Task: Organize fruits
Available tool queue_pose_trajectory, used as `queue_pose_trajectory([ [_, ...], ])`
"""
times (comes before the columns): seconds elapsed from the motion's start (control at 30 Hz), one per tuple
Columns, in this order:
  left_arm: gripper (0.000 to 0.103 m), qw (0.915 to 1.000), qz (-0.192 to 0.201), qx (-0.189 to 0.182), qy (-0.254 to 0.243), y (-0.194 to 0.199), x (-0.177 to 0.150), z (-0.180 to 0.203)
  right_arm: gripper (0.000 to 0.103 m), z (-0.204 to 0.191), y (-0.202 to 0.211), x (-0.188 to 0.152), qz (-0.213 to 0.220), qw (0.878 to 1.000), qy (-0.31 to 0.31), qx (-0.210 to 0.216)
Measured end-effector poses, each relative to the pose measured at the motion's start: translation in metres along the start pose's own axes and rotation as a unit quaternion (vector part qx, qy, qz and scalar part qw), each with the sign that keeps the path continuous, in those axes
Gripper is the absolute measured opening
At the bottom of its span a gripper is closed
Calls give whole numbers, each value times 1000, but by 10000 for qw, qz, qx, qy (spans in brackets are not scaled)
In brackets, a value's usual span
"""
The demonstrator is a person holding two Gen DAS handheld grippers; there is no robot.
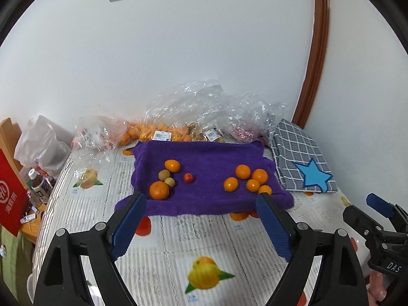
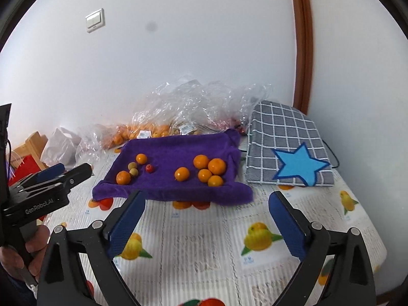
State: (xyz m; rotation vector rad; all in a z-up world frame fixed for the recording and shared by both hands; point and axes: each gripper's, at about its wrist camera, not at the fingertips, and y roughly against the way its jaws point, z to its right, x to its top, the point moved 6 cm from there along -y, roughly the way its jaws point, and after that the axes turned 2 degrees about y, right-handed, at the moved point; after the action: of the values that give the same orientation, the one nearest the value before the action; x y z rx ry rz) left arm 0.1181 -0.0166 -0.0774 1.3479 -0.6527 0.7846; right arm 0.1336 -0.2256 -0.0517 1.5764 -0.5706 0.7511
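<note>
- Table with fruit-print cover holds everything; both grippers hang above its near part, pointing down and forward at the cloth.
- Purple cloth lies ahead of both grippers, long axis running left-right across the views, near edge just past the fingertips in picture.
- Checked cloth with blue star sits right of the purple one, edges close, no fruit on it.
- Clear bags piled behind purple cloth against wall, more oranges inside.
- Left gripper: jaws wide apart, nothing between them. Lined up with the cloth's middle, left fruit group just off its left finger.
- Right gripper: jaws wide apart too, empty. Its view looks over the cloth's right half, so judged nearer the right group.
- Right group: five oranges on the cloth's right half, four bunched and touching or nearly so, one a bit apart to the left. All one kind, looks sorted.
- Left group: mixed. Two oranges, near one bigger, far one smaller.
- Two brownish round fruits between those oranges, touching each other; kind unclear, maybe longan.
- Small red fruit alone, just right of the left group, well apart from the right group.
- Judgement: left group still needs splitting by kind; left hand is nearer to it, and the oranges would have to cross rightwards along the cloth's long axis.
- Round fruit may roll on soft cloth when nudged.
</note>
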Motion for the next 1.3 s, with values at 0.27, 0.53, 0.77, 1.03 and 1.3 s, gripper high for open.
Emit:
queue_pose_trajectory([
  [0.27,88,9998,149,125,48,25,-9,1,98,3,27,-13,56,10000,-6,-82],
  [0.53,88,9994,236,258,36,36,-12,1,98,3,34,-17,101,9999,-30,-77],
  [0.77,88,9995,230,232,51,40,-17,3,98,3,40,-20,118,9999,-7,-111],
  [1.03,88,9995,228,232,48,40,-17,5,98,6,43,-21,133,9998,-35,-136],
  [1.3,88,9995,224,232,62,41,-18,6,98,7,44,-22,117,9998,-38,-142],
])
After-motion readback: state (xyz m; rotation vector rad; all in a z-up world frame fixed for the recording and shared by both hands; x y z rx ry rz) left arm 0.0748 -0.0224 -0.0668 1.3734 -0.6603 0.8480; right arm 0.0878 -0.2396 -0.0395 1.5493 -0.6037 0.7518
